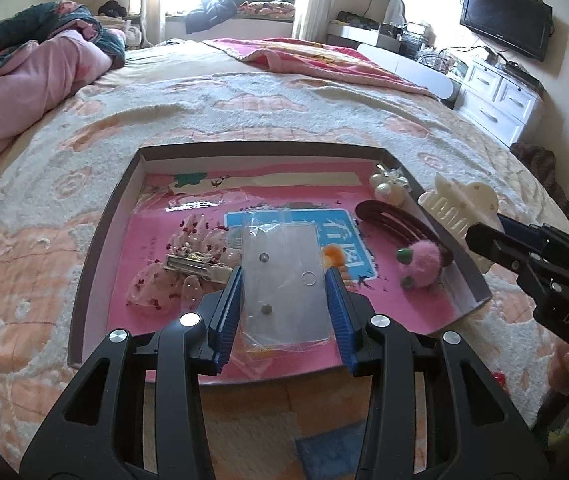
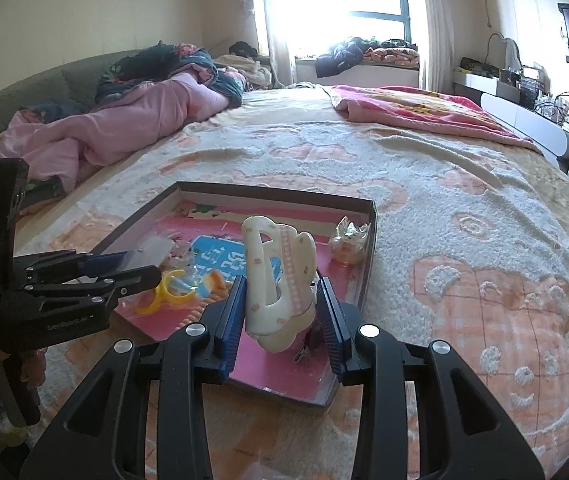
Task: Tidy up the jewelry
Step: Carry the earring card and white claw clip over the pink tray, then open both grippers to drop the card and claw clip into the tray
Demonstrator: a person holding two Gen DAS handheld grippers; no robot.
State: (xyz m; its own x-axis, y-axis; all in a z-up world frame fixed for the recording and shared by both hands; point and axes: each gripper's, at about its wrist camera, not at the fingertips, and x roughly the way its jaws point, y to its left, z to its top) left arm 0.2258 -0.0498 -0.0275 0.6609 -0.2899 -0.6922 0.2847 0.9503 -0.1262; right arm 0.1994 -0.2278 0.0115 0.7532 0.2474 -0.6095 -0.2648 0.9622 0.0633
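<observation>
On the bed lies a shallow box tray (image 1: pixel 244 148) with a pink lining. My left gripper (image 1: pixel 284 272) is shut on a clear plastic earring packet (image 1: pixel 280 248) with small studs, and holds it over the tray's near half. My right gripper (image 2: pixel 281 280) is shut on a cream claw hair clip (image 2: pixel 256 272), which stands upright over the tray's (image 2: pixel 276 192) near right corner. In the left wrist view the claw hair clip (image 1: pixel 460 208) hangs just past the tray's right wall, in the right gripper (image 1: pixel 474 236). The left gripper (image 2: pixel 140 264) shows in the right wrist view with the packet (image 2: pixel 152 250).
In the tray lie a lace bow clip (image 1: pixel 188 264), a dark brown hair clip (image 1: pixel 396 224), a pink pompom tie (image 1: pixel 420 264), a pearl ornament (image 1: pixel 388 188) and a yellow ring (image 2: pixel 168 292). A fluffy patterned blanket (image 2: pixel 444 208) covers the bed; pink bedding (image 1: pixel 24 80) is piled at the far left.
</observation>
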